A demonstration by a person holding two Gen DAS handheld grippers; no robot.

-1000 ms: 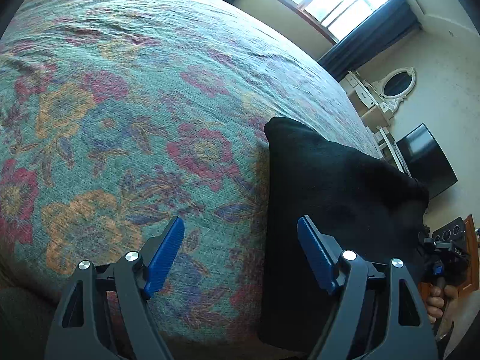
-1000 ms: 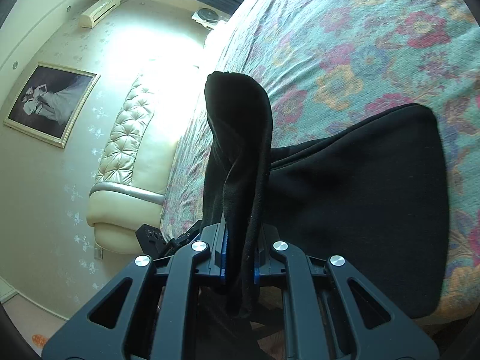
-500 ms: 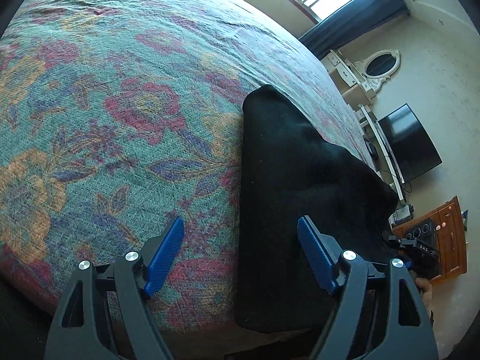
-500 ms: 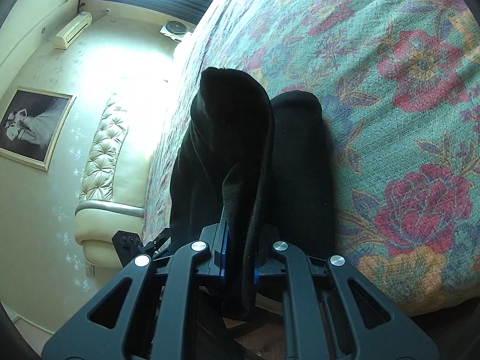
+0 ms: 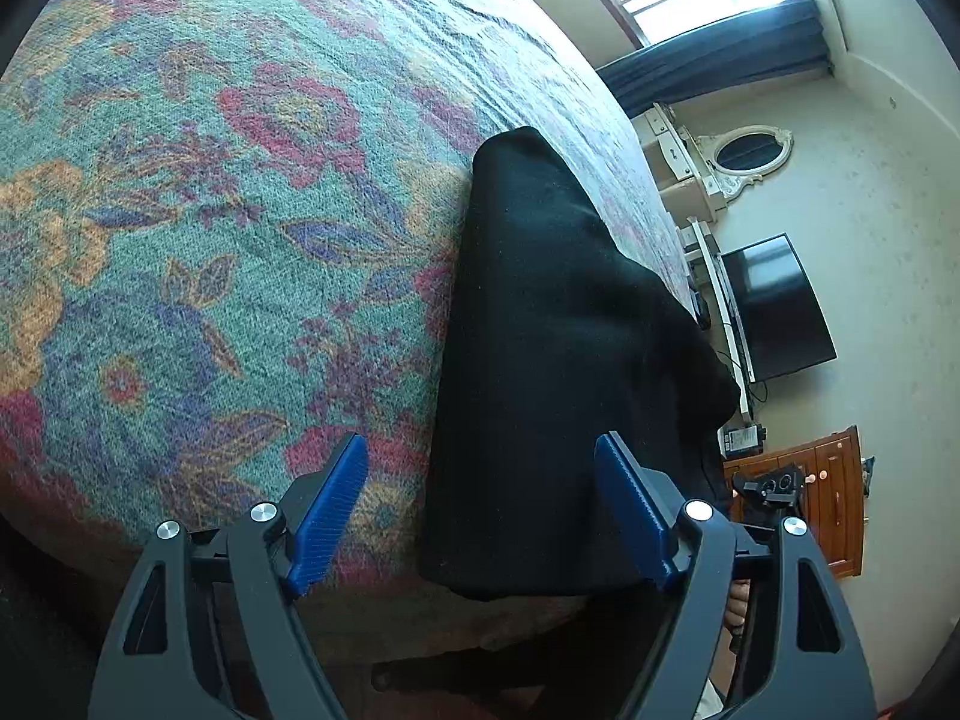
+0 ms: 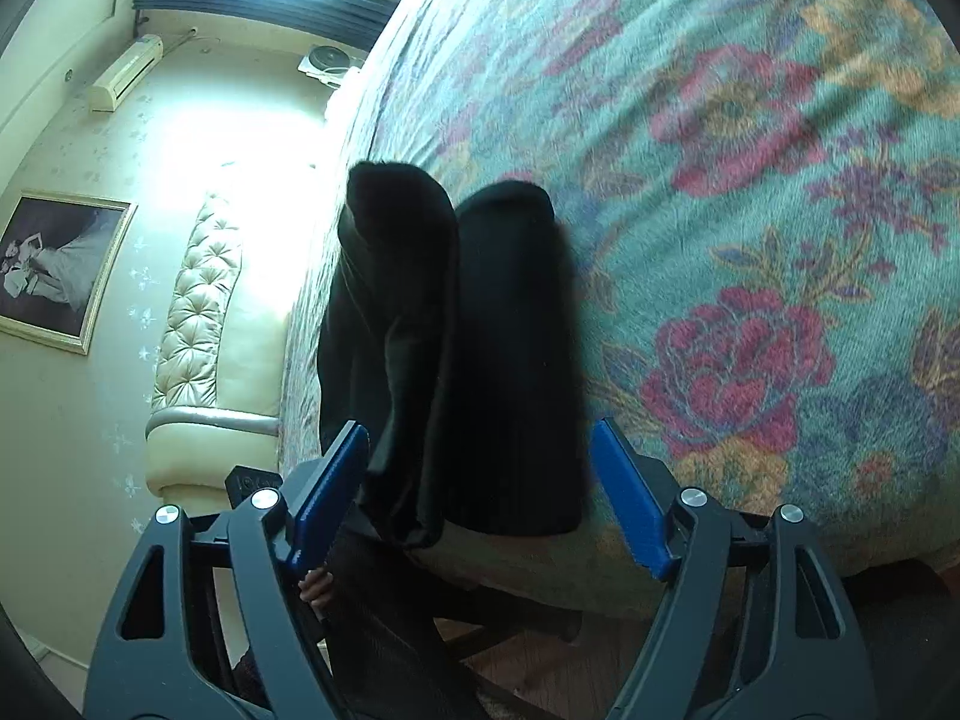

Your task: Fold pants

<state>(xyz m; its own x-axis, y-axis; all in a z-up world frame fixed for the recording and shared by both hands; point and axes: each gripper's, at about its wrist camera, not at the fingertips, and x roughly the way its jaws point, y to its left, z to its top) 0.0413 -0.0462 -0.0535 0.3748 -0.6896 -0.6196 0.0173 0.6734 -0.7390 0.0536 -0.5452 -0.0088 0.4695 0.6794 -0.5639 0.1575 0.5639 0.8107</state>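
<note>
Right claw: the right gripper [image 6: 480, 492] has its jaws opening right now, blue pads wide of the cloth; a loose flap of the black pants [image 6: 480, 360] stands between them, but neither pad presses on it.
Left claw: the left gripper [image 5: 480, 510] is spread wide and carries nothing; the near end of the pants [image 5: 540, 372] lies just ahead of it, closer to its right-hand pad, no contact showing.
Pants: a long dark bundle on the floral bedspread [image 5: 180, 240], lying along the bed's near edge and running away from both claws; the near end sits right at the edge, just in front of the fingertips.
Flap: in the right wrist view one raised fold stands up on the left of the flat part, not yet settled down.
Background: a person's fingers [image 6: 315, 588] show below the right claw's left pad; a padded headboard [image 6: 198, 324] sits far off to its left.
Step in hand: by the look of it, letting go after carrying one part of the pants over the rest.
Progress: the cloth reads as folded lengthwise already, but the top layer is not flat.
Next move calls for: likely clearing the right claw back from the flap so it drops, then a fresh pinch at one end for a crosswise fold.
Watch for: the flap slumping off the bed edge.
</note>
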